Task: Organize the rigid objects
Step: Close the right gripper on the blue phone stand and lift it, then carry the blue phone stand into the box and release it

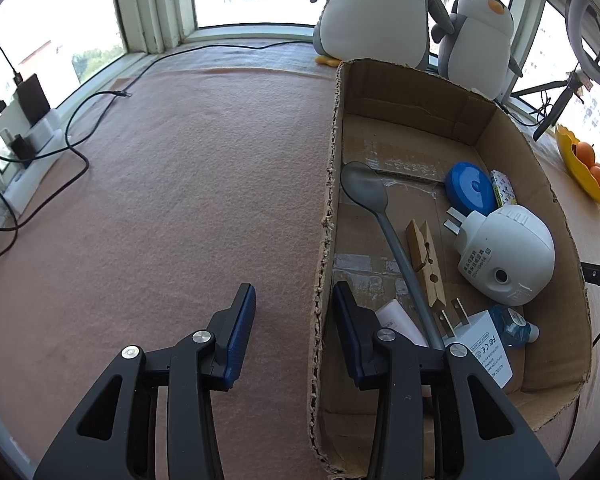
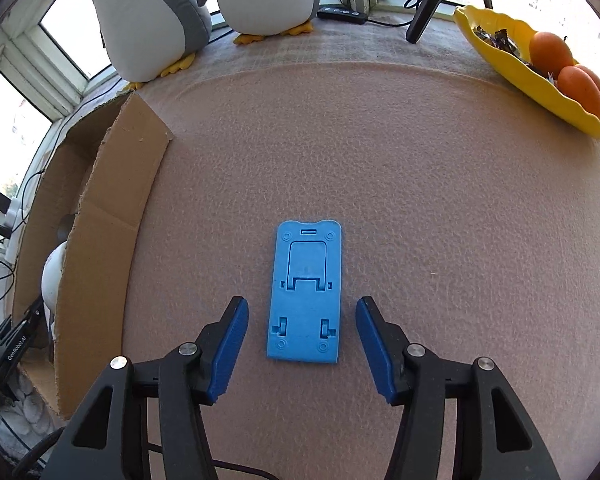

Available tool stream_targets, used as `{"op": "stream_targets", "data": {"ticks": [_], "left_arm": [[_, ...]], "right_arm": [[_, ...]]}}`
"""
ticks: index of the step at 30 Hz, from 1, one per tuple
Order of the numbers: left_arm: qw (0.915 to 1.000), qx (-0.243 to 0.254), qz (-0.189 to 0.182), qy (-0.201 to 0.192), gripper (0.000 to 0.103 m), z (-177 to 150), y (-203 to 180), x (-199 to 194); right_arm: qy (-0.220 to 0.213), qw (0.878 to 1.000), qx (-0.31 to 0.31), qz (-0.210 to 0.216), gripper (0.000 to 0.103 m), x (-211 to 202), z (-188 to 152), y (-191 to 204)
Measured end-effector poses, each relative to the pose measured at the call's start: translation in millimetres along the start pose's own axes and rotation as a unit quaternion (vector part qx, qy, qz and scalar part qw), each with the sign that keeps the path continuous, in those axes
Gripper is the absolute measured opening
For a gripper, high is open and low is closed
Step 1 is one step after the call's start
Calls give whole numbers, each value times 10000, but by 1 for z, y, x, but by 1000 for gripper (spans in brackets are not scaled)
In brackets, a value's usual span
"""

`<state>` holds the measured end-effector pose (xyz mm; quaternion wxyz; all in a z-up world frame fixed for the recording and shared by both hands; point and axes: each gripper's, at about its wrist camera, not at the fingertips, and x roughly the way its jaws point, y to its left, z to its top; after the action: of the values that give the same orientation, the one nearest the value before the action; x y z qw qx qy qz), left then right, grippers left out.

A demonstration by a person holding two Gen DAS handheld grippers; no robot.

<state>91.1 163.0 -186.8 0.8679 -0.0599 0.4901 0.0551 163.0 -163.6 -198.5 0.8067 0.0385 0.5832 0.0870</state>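
My right gripper [image 2: 302, 344] hangs just above the pink mat [image 2: 420, 208] with its fingers spread wide, 1 on each side of the blue phone stand [image 2: 306, 292], neither pad touching it. The stand lies flat and folded, its long axis pointing away from me, its near end between my fingertips. To the left stands the cardboard box [image 2: 112, 216], and I judge that is where the stand should go. It looks like thin moulded plastic: light, stiff, smooth on its faces, and unlikely to break. Lying this flat, it offers little height to grip, so I would come down until the pads reach the mat and close across its 2 long edges near the middle, where the sides run straight and it should balance. A grip too near the end may let it tip or swing. My left gripper [image 1: 294, 340] holds nothing, its fingers wide apart and straddling the box's left wall [image 1: 332, 184], 1 finger outside, 1 inside. Already in the box lie a spoon [image 1: 366, 190], a wooden clothespin [image 1: 426, 262], a round white plug-in device [image 1: 508, 254], a white charger [image 1: 484, 344], a blue disc [image 1: 470, 188] and a small bottle [image 1: 514, 326].
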Motion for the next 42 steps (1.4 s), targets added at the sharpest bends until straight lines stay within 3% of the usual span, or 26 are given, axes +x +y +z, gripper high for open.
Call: {"op": "stream_targets", "data": {"ticks": [5,8,12,32,42], "left_arm": [[10000,7,9,-2,38,0,1,0],[10000,5,7,-3,38,0,1,0],[10000,10,10,-3,38,0,1,0],[10000,21,19,-8,38,-1,0,0],[10000,18,20,-7,38,-1,0,0]], "right_arm": [[-44,9992,-184,-343,47,2,-1,9],[-62,9975,-372,-596,40,3,-1,17],[-32,9966,-479,-665,34,4,1,20],[-456,9982,-245,-288,33,-22,8,17],[-831,9945,-606,211,33,-57,33,66]]}}
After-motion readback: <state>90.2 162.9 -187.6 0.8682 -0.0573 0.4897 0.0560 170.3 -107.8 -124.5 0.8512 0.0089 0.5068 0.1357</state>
